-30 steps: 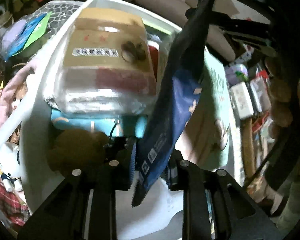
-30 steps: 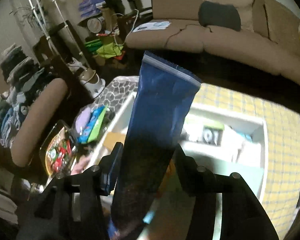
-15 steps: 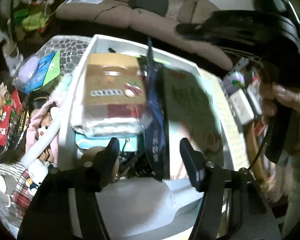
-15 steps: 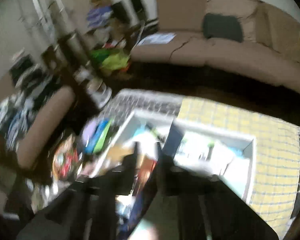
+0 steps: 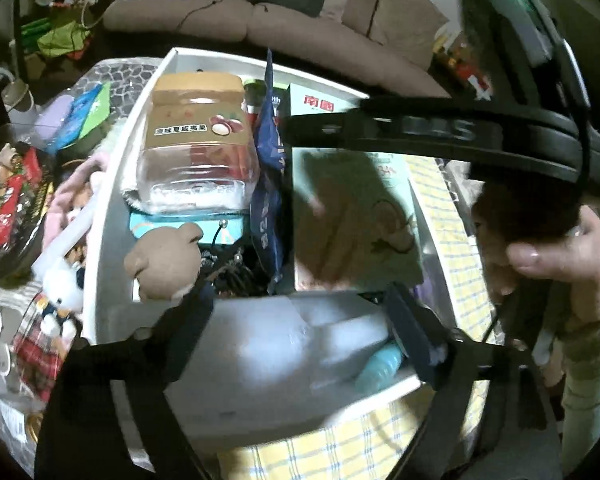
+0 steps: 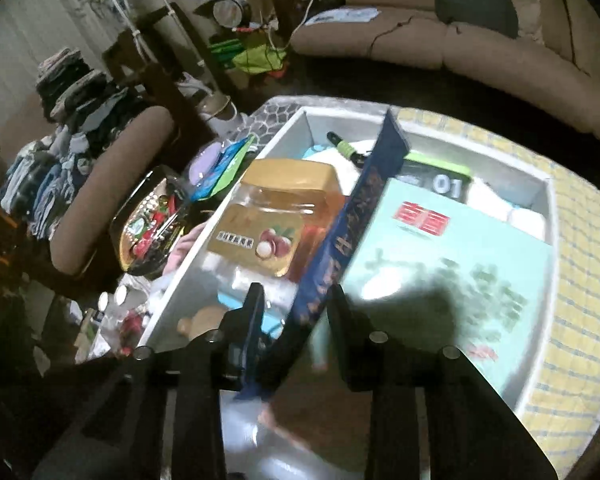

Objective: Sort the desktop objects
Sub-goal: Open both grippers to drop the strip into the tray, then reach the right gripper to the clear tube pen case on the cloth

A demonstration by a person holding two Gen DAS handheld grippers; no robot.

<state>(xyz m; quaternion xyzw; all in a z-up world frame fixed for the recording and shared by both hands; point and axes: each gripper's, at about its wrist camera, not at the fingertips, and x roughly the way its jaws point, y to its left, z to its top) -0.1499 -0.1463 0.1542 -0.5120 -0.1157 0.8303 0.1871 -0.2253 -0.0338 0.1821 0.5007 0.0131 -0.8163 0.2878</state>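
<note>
The white bin (image 5: 112,184) is packed. At centre of the left wrist view a blue pouch (image 5: 270,168) is wedged on edge between the clear jar (image 5: 198,148) and the green box (image 5: 352,216), with no gap seen beside it. The lower left is blocked by a plush bear (image 5: 162,258). Bare floor is seen only at the bin's near end.

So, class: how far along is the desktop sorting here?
Done: jar, green box and blue pouch sit inside the white bin. In hand: right claw straddles the upright pouch, grip unclear; left claw open, empty. Left: snack packets and white plush outside the bin.
</note>
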